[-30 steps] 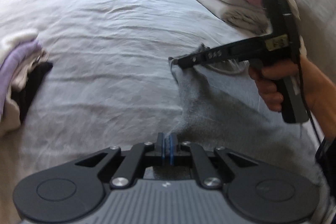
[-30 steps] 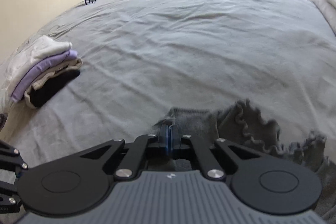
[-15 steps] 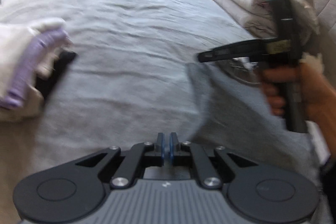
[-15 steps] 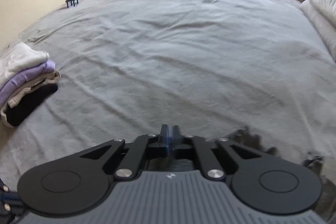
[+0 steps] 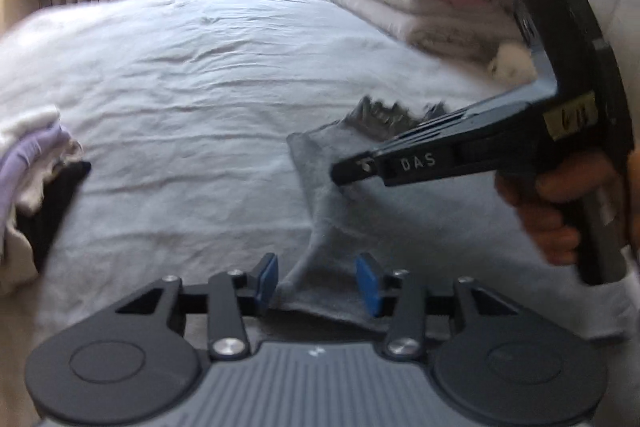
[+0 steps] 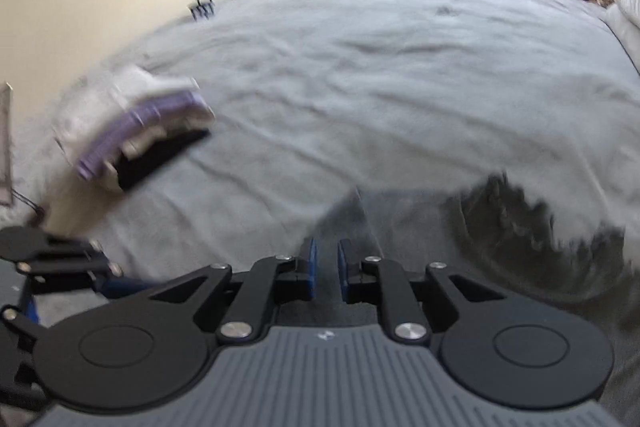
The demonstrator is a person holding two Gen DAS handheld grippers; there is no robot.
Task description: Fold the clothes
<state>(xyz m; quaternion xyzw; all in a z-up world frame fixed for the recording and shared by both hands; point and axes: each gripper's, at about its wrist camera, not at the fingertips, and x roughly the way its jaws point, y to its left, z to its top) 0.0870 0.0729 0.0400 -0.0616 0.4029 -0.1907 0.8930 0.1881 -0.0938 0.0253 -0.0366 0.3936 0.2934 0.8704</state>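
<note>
L gripper fingers now opening off grey garment at frame bottom-centre, R gripper fingers parting too w/ a narrow gap, cloth lying on bed, fold prob. laid.

right gripper slightly parted over grey garment, folded stack left

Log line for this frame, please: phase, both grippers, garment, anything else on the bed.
phase: release after fold | left gripper: jaws open, astride grey garment edge | right gripper: jaws slightly open over it | folded stack on bed
</note>
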